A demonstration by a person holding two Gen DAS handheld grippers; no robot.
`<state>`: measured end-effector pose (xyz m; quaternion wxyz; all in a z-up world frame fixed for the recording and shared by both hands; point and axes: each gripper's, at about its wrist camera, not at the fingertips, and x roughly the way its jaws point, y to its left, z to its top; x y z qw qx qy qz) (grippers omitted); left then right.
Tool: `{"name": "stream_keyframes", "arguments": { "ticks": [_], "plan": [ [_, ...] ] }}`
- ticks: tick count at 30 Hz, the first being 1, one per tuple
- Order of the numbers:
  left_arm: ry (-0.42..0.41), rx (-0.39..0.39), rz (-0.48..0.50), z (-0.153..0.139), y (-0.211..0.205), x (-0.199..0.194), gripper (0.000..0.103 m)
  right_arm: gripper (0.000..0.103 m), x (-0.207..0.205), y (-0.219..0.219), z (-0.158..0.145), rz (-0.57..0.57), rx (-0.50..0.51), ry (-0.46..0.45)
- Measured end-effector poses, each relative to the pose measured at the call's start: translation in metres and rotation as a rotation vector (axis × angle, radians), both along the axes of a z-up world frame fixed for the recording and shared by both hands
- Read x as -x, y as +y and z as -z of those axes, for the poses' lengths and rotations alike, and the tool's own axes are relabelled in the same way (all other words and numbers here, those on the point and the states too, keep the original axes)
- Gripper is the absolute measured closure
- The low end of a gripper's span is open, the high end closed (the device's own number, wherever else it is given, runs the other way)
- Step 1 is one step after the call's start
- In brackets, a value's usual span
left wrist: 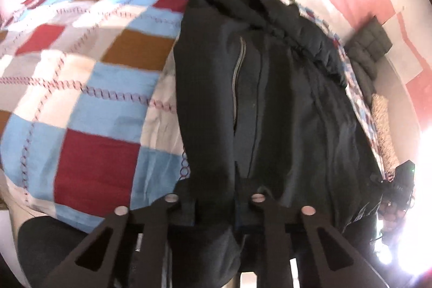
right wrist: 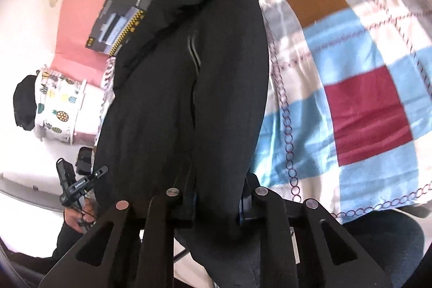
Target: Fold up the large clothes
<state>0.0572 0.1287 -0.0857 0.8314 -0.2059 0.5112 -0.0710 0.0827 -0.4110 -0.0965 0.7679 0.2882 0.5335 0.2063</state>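
Note:
A large black jacket [left wrist: 270, 88] with a grey zipper lies stretched along the patchwork bed cover [left wrist: 94, 88]. My left gripper [left wrist: 214, 209] is shut on the jacket's near hem, cloth bunched between its fingers. My right gripper [right wrist: 216, 207] is shut on the same jacket [right wrist: 189, 77] at its near edge, with fabric hanging below the fingers. Each gripper shows in the other's view: the right one at the far right of the left wrist view [left wrist: 399, 185], the left one at the lower left of the right wrist view [right wrist: 78, 185]. The jacket's far collar end reaches toward the bed's far side.
The checked cover [right wrist: 364, 99] of red, blue, brown and white squares spreads across the bed. A dark box with yellow checks [right wrist: 116, 20] stands by the pink wall. A pineapple-print bag [right wrist: 58, 107] and a grey quilted item [left wrist: 370, 50] lie beside the bed.

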Motion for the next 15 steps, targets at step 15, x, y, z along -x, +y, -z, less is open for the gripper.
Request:
{"name": "stream_keyframes", "arguments": {
  "ticks": [15],
  "plan": [
    [-0.207, 0.145, -0.084, -0.072, 0.029, -0.001, 0.09, 0.085, -0.005, -0.017, -0.049, 0.084, -0.071, -0.136]
  ]
}}
